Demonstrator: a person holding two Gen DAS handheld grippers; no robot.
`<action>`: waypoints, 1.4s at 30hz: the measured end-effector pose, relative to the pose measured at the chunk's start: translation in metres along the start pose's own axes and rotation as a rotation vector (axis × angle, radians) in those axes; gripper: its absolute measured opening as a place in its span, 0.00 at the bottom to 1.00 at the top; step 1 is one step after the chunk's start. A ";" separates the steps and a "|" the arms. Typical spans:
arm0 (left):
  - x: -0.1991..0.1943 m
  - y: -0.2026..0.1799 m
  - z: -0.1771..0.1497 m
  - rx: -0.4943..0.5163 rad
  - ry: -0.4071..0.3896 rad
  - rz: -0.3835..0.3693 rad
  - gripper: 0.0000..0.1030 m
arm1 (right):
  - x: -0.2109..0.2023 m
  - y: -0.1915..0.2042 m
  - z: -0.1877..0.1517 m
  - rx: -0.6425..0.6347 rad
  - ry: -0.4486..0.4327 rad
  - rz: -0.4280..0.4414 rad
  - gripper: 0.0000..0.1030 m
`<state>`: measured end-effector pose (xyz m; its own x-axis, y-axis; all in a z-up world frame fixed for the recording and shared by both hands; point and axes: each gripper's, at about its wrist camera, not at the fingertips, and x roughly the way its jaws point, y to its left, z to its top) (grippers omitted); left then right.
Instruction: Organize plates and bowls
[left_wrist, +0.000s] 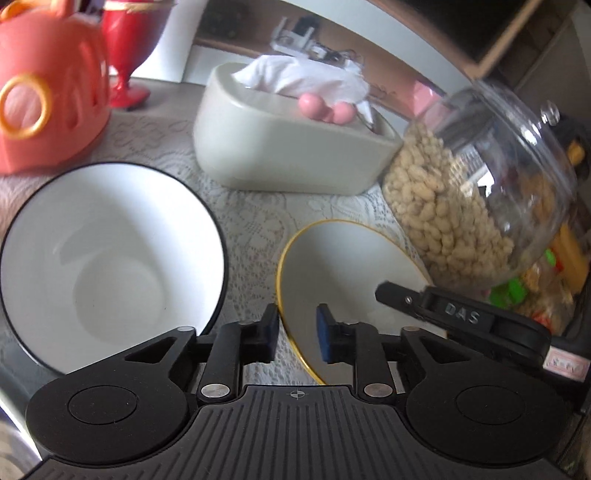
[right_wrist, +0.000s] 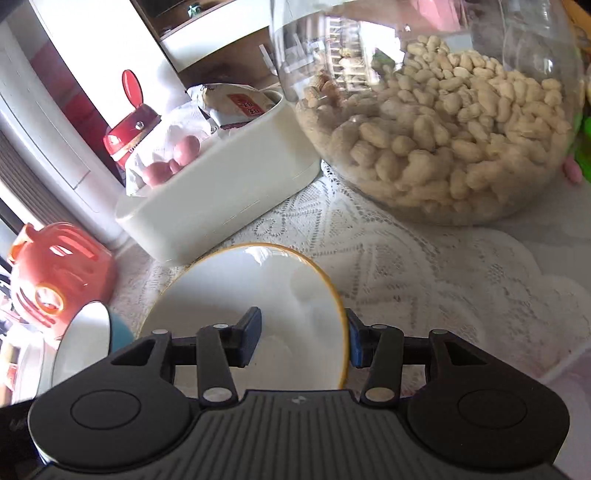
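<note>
The gold-rimmed plate (left_wrist: 343, 266) is straddled by both grippers: left gripper (left_wrist: 295, 332) narrowly parted, right gripper (right_wrist: 301, 341) wide, contact apparently not made; black-rimmed bowl (left_wrist: 110, 258) beside.

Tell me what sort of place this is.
Probably a table in a home, a dining or living room. A lace tablecloth covers it, with a clear jar of peanuts, a white tissue box and a gold-rimmed plate on it.
</note>
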<state>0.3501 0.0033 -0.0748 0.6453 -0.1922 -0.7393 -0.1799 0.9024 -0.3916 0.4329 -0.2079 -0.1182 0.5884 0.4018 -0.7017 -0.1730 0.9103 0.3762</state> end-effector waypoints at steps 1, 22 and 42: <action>-0.001 0.000 -0.002 0.020 0.002 0.004 0.27 | -0.001 0.002 -0.002 -0.017 -0.005 -0.007 0.44; -0.097 0.045 -0.083 0.002 0.170 -0.069 0.29 | -0.095 0.026 -0.114 -0.034 0.068 0.119 0.45; -0.132 0.075 -0.057 -0.066 0.051 -0.113 0.27 | -0.122 0.041 -0.124 -0.180 -0.023 -0.023 0.47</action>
<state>0.2096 0.0749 -0.0381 0.6259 -0.3122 -0.7147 -0.1572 0.8470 -0.5078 0.2559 -0.2068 -0.0921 0.6115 0.3804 -0.6938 -0.2967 0.9231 0.2446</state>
